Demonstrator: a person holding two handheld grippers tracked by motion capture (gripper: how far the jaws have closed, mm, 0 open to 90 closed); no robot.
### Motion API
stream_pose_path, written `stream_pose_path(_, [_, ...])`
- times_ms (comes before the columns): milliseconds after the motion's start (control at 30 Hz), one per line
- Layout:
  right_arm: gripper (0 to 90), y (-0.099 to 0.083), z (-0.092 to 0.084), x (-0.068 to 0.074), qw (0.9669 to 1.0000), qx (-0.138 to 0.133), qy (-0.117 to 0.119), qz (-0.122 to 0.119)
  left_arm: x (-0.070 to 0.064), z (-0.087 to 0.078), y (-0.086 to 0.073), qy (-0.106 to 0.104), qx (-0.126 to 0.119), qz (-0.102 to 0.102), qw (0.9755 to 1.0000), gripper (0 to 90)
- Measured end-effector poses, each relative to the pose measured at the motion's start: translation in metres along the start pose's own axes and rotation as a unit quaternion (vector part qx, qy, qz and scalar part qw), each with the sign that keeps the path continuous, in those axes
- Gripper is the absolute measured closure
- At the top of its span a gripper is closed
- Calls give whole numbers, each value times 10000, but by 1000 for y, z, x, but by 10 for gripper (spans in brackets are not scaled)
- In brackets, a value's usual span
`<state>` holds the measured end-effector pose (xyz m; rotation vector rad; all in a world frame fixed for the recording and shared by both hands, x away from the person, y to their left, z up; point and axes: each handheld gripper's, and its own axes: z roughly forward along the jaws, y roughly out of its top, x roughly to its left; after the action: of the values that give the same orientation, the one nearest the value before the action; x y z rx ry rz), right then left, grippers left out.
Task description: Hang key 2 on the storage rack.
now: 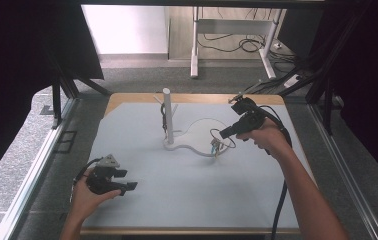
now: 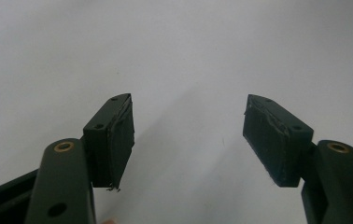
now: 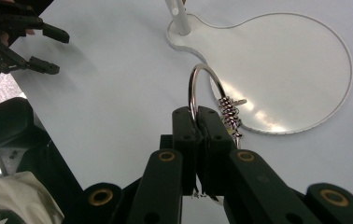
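Observation:
My right gripper (image 3: 196, 114) is shut on a metal key ring (image 3: 201, 84) with a coiled spring and small keys hanging from it. In the high view the right gripper (image 1: 223, 133) holds the ring (image 1: 221, 139) just above the right edge of a clear flat base (image 1: 202, 131). A white upright post (image 1: 167, 116) stands on the narrow left end of that base. My left gripper (image 1: 128, 180) rests low at the front left of the table, jaws wide apart. Its pads (image 2: 118, 140) have nothing between them.
The grey mat (image 1: 187, 185) covers the table, with a wooden edge (image 1: 127, 97) at the back. Black curtains hang at both sides. A desk frame (image 1: 232, 45) with cables stands on the floor beyond the table.

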<state>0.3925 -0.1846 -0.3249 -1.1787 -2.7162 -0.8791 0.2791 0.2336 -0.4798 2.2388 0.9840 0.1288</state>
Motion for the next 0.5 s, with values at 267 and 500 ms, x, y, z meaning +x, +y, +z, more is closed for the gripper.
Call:
stream_pose_path(267, [869,3,-1,-5,9999,-81,8,76,0,0,0,-23,6,-5,10000,343])
stream_pose_path(500, [869,5,-3,-12,9997,-183,59,156,-1,2,0,-36,26,6,10000,343])
